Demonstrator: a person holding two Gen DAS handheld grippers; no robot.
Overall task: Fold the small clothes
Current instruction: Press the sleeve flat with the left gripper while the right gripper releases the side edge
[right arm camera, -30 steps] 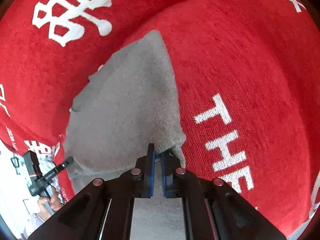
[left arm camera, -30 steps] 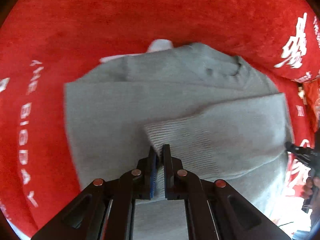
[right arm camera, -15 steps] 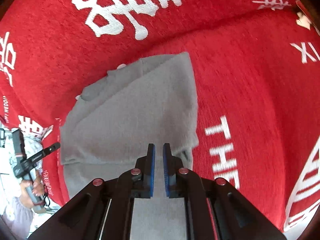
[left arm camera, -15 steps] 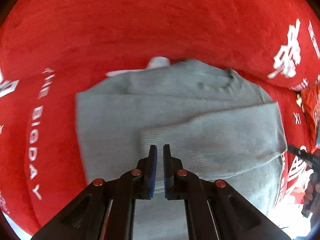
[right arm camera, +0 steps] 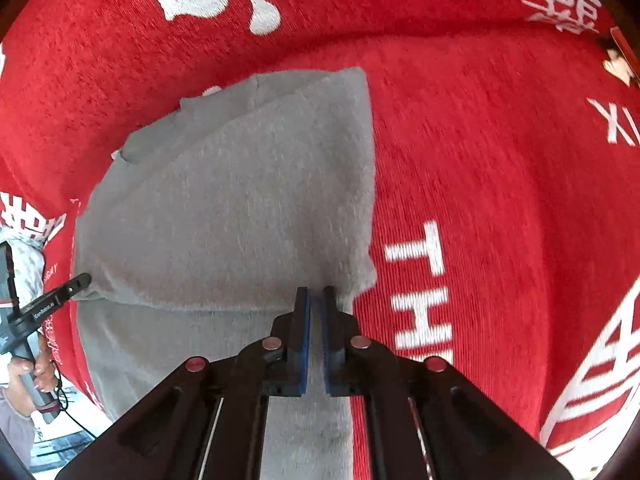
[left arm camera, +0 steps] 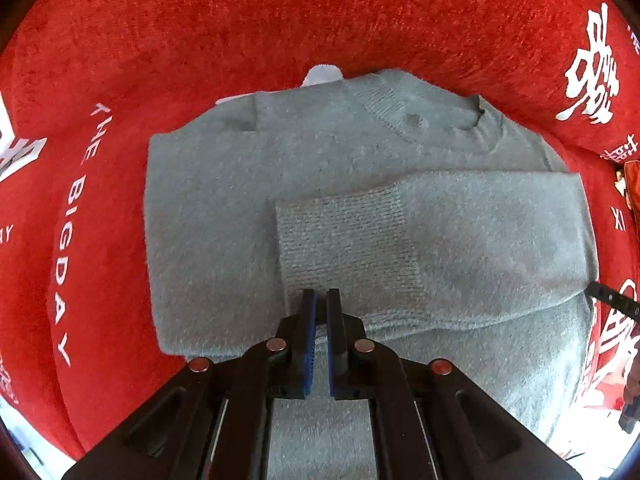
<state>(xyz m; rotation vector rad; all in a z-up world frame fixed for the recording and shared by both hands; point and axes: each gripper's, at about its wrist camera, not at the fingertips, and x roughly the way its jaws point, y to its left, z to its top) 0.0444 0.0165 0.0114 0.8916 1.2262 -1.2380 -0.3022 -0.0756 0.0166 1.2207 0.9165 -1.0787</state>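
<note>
Sweater (left arm camera: 248,208) in soft grey knit is what we are folding, and it lies flat on a red cloth (left arm camera: 280,28) printed with white lettering, collar toward the far edge and hem running under us at the near edge.

Nearest in the left wrist view, our left gripper (left arm camera: 319,312) hangs almost straight down over the lower body of the garment, its two blue-padded fingers drawn together with only a sliver of space between them and no knit caught there. Just beyond its tips lies the ribbed cuff (left arm camera: 344,240) of a sleeve (left arm camera: 500,240) laid across the chest from the right side, so we judge that sleeve fold already made and the cuff set down where it should stay. Farther on, the collar (left arm camera: 448,120) sits near the far edge, with a white label (left arm camera: 322,74) poking out past it.

In the right wrist view, our right gripper (right arm camera: 316,312) also points steeply down, poised at the sweater's right edge where the folded sleeve turns. Its jaws are closing, nearly together, with nothing visibly pinched. The red cloth with its big white letters spreads away to the right and far side.

We judge both grippers empty above the garment, ready for the next fold of the body.
</note>
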